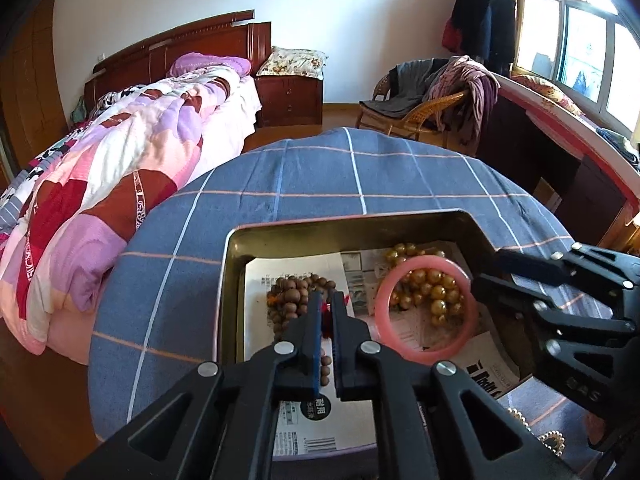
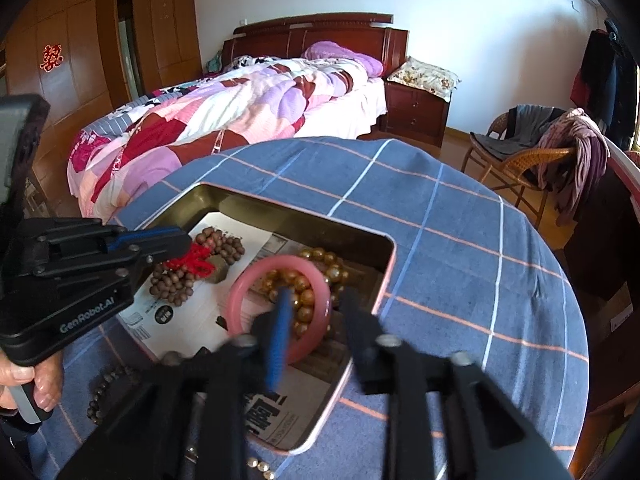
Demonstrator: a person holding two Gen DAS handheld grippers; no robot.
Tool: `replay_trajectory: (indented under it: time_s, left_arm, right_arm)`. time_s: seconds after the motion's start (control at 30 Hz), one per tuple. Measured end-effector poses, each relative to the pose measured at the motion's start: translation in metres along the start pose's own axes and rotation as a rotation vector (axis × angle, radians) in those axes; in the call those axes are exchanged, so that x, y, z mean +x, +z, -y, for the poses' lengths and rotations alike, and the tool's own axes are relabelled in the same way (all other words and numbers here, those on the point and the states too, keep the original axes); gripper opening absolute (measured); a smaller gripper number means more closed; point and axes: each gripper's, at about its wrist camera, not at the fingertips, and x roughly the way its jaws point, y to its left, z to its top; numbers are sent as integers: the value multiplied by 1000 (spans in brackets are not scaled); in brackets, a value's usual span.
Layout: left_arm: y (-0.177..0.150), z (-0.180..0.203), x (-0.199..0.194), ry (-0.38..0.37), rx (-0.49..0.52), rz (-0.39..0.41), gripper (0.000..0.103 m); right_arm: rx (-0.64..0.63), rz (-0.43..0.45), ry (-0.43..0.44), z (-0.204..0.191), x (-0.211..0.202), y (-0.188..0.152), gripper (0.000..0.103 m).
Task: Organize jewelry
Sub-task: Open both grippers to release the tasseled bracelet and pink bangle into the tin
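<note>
Pink and smooth, the bangle [image 2: 280,308] lies in the open tin tray [image 2: 224,200] over the golden bead strand [image 2: 316,280], between the parted jaws of the right gripper [image 2: 316,304], which press on nothing. Left of it, the left gripper [image 1: 326,308] is clenched on the red tassel [image 2: 192,262] of the brown wooden beads [image 2: 176,280]. Newspaper [image 2: 192,320] lines the tray on a blue checked cloth [image 2: 460,260]; a bed [image 2: 240,112] stands far behind

Tin tray [image 1: 236,256] seen as dull metal, paper-lined; pink bangle [image 1: 426,354] glossy; checked tablecloth [image 1: 320,176] matt cloth.
</note>
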Motion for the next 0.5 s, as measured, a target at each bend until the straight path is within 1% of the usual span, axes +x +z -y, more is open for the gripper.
replay_trajectory:
  time_s: [0.03, 0.07, 0.1, 0.17, 0.2, 0.23, 0.33, 0.5]
  left_arm:
    - [-1, 0, 0, 7, -1, -4, 9]
    - [-2, 0, -1, 7, -2, -5, 18]
    - [-3, 0, -2, 3, -3, -1, 24]
    - [-4, 0, -5, 9, -5, 14, 60]
    - [-5, 1, -8, 27, -2, 33, 66]
    - [-6, 1, -10, 31, 2, 48, 69]
    - [-6, 2, -12, 18, 6, 47, 69]
    - [-8, -2, -17, 24, 4, 56, 69]
  right_arm:
    - [3, 9, -2, 1, -3, -1, 47]
    - [3, 18, -5, 1, -6, -2, 47]
    - [4, 21, -6, 1, -7, -2, 47]
    - [8, 25, -4, 2, -10, -3, 47]
    - [9, 26, -6, 2, -10, -4, 47]
    - [10, 26, -9, 2, -11, -5, 48]
    - [17, 26, -11, 3, -10, -8, 50]
    - [24, 24, -11, 4, -11, -11, 51]
